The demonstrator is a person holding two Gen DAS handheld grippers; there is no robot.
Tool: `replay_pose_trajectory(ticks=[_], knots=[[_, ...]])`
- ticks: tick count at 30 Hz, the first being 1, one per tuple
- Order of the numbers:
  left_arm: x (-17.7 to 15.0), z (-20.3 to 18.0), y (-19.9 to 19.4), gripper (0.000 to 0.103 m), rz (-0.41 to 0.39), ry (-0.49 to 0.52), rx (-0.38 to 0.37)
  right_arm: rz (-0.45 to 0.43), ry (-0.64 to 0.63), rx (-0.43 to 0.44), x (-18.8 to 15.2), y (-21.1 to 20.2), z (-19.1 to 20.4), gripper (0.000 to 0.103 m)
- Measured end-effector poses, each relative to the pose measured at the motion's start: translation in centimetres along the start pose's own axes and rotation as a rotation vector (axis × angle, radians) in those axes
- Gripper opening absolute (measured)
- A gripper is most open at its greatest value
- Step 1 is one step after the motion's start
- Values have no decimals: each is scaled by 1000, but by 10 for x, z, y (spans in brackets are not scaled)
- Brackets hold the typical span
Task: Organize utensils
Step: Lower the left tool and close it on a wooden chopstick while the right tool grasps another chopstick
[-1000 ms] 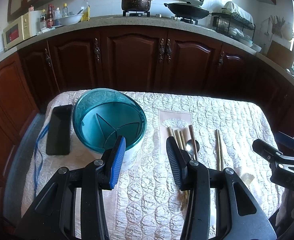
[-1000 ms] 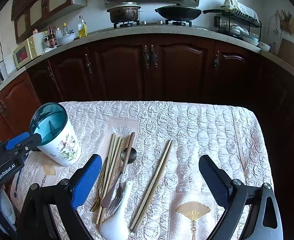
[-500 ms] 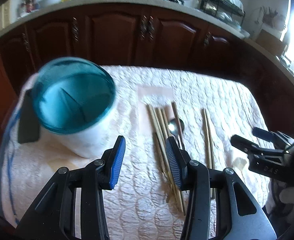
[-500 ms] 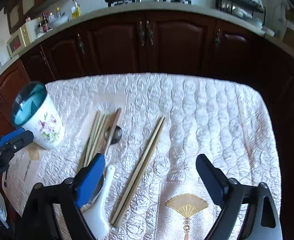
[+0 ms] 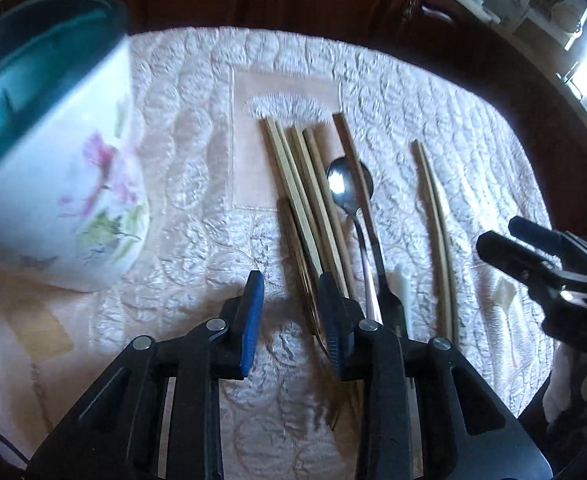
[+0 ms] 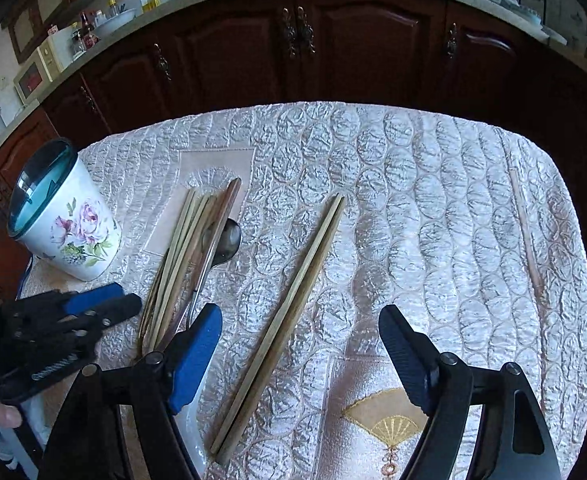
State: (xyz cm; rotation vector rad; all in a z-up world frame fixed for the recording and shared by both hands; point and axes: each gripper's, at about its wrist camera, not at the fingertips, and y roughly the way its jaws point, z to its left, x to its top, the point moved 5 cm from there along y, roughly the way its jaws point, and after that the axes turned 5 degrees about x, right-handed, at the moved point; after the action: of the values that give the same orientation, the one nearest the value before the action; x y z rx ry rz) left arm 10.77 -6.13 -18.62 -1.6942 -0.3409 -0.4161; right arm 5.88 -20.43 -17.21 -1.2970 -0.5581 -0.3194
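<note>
Left gripper (image 5: pixel 289 312) points steeply down at the quilted tablecloth (image 5: pixel 197 168); its jaws have just been closing and now stand at a narrow gap with only bare cloth between the blue pads, nothing gripped. Its right-hand finger tip sits just at the near end of a bundle of pale chopsticks (image 5: pixel 297 184), which lie side by side running away from the camera. Touching the bundle on its right are a metal spoon (image 5: pixel 343 184), bowl up, and a dark-handled utensil crossing over it. A white ceramic spoon (image 5: pixel 400 280) shows partly behind the gripper's right finger. Further right, apart from the bundle, lies a separate pair of chopsticks (image 5: pixel 437 224). Right gripper (image 6: pixel 299 344) has also just been closing a little but its jaws remain wide; the separate pair (image 6: pixel 293 312) runs diagonally on the cloth between its fingers, not touched by either pad. The utensil holder (image 6: pixel 63 220), a white floral cup with a teal divided insert, stands upright near the left edge of the table, close beside the bundle (image 6: pixel 185 240) and blurred in the left wrist view. A single thin stick (image 6: pixel 527 236) lies well apart near the right edge. Dark wooden cabinets (image 6: pixel 293 48) stand behind the table.
</note>
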Motion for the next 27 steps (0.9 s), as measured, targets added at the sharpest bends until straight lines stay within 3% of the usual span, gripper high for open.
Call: replay_pose_trajectory(ticks=[4, 7, 16, 20, 27], knots=[[3, 1, 6, 20, 5, -9, -4, 8, 14, 6, 3, 7, -6, 79], [6, 4, 9, 18, 11, -21, -14, 20, 27, 22, 4, 14, -10, 73], [14, 3, 19, 17, 16, -17, 24, 59, 139, 84, 19, 47, -31, 44], [12, 3, 18, 12, 13, -16, 6, 89, 180, 101, 22, 63, -36, 33], [0, 10, 7, 8, 14, 4, 6, 92, 218, 150, 14, 62, -39, 14]])
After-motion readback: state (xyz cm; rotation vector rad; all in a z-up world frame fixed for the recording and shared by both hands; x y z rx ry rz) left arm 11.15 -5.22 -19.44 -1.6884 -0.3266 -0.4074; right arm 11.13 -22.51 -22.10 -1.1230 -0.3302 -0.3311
